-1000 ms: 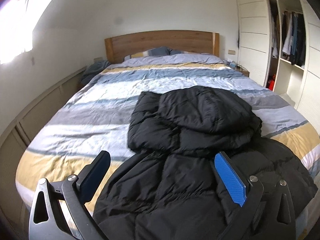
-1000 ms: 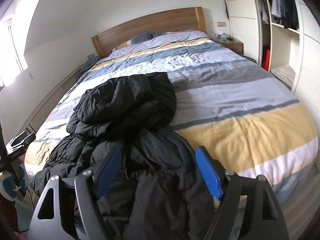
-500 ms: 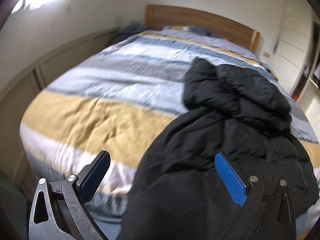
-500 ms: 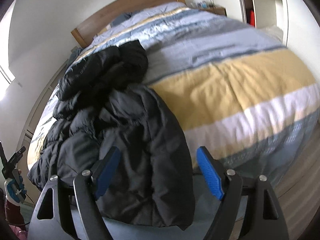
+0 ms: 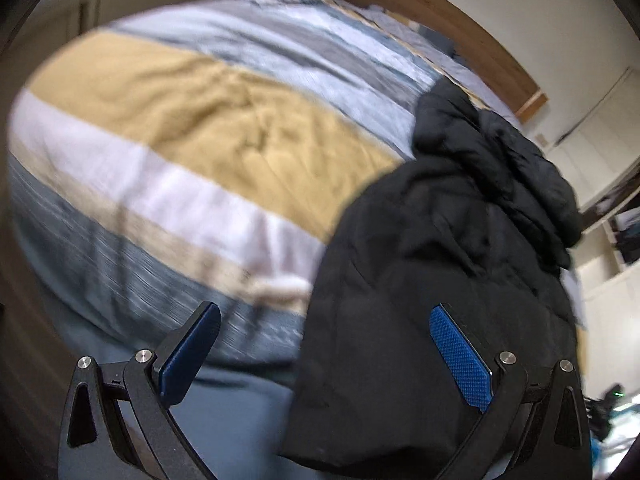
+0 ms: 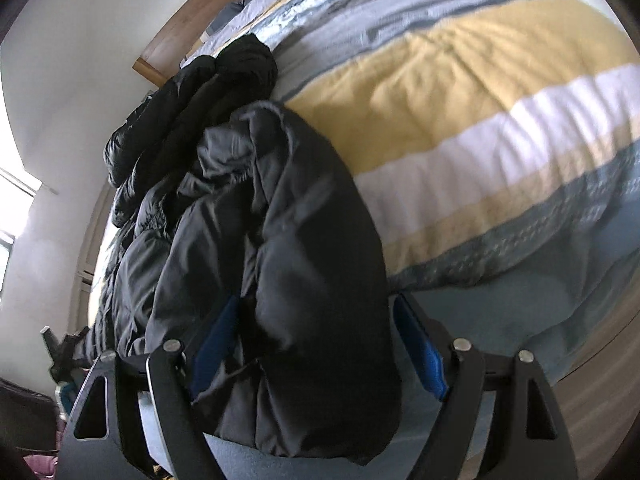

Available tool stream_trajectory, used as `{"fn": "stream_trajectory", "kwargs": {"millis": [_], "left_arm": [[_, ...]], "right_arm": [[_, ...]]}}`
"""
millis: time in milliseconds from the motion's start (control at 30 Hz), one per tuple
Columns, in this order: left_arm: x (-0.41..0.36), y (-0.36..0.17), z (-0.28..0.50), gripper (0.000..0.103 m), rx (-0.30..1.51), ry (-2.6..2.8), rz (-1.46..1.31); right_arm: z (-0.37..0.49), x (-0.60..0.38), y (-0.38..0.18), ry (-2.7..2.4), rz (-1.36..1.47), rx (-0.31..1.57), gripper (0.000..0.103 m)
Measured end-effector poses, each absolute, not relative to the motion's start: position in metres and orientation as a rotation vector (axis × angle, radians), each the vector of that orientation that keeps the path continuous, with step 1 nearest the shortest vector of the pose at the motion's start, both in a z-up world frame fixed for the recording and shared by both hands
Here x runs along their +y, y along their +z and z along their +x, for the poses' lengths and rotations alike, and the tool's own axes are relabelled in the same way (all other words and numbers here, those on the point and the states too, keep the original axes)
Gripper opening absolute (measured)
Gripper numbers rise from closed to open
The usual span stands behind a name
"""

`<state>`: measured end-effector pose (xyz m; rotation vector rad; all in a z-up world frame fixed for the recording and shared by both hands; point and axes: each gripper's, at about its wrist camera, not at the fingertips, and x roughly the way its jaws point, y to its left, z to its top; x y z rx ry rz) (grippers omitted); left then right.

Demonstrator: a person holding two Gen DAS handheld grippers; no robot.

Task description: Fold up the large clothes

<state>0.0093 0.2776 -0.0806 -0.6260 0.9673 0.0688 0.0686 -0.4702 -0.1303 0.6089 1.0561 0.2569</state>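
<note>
A large black puffer jacket lies crumpled on the striped duvet, its lower hem hanging over the foot of the bed. My left gripper is open, low at the foot of the bed, with the jacket's left hem edge between its blue pads. In the right wrist view the jacket hangs down between the fingers of my right gripper. That gripper is open around the hem's right corner, and the cloth partly hides the left pad.
The bed has a wooden headboard at the far end. A white wardrobe stands to the right of the bed. The duvet's side drops to the floor. Some gear sits at the lower left.
Both grippers have dropped low and moved in to the foot of the bed. The jacket's hem now lies between the fingers of each, where before they hovered above it.
</note>
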Motion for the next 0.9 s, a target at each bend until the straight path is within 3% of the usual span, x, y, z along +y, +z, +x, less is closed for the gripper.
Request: {"fn": "stream_trajectory", "kwargs": {"millis": [333,600,633,767,800,900], "left_arm": [[0.243,-0.099,0.011,0.101,1.017,-0.105,-0.722],[0.229,-0.082,0.016,0.063,1.003,-0.160,-0.701],[0.227,-0.079,0.016,0.057,1.005,-0.166,-0.690],[0.218,-0.067,0.019,0.029,1.017,-0.178,-0.661],[0.217,-0.063,0.020,0.023,1.013,-0.185,-0.679],[0.217,-0.043,0.024,0.016,0.974,-0.219,-0.736]], "right_arm": [[0.068,-0.464,-0.144,0.347,0.710,1.081,0.079],[0.061,-0.457,-0.140,0.451,0.733,1.055,0.076],[0.061,-0.454,-0.140,0.465,0.726,1.054,0.071],[0.063,-0.444,-0.133,0.509,0.715,1.025,0.030],[0.063,-0.442,-0.130,0.516,0.703,1.016,0.027],[0.064,-0.438,-0.113,0.542,0.672,0.975,0.019]]}}
